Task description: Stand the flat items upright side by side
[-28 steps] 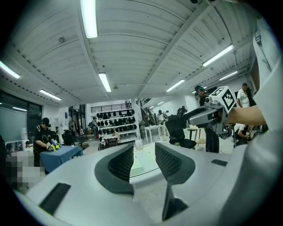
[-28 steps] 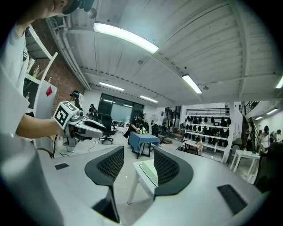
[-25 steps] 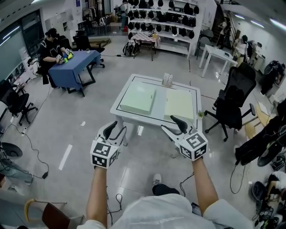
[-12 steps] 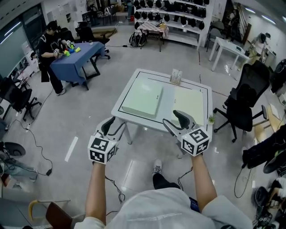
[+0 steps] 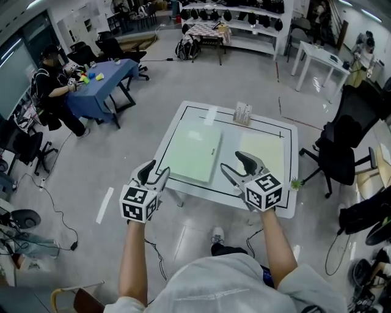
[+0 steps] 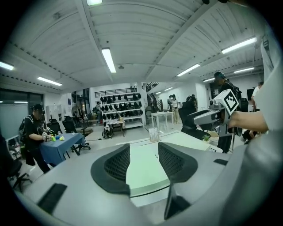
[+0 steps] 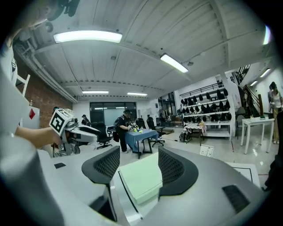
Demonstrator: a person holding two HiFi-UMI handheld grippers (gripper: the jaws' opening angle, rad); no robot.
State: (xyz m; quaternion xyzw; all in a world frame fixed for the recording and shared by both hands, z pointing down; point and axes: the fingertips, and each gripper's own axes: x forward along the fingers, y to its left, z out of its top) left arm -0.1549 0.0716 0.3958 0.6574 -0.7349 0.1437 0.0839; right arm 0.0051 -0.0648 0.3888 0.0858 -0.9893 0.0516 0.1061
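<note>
Two pale green flat items lie on the white table: a thicker one on the left and a thin one on the right. A small upright holder stands at the table's far edge. My left gripper hovers at the near left edge, open and holding nothing. Over the near edge, my right gripper has its jaws opening, also with nothing in them. In the left gripper view a green item shows beyond the open jaws. The right gripper view shows a green item beyond its open jaws too.
A black office chair stands right of the table, with a small plant by the table's near right corner. A person sits at a blue table far left. Shelves and a white desk line the back. Cables lie on the floor.
The head and both grippers have moved forward, so the table is nearer and the grippers now reach its near edge. Both pairs of jaws stand slightly wider.
</note>
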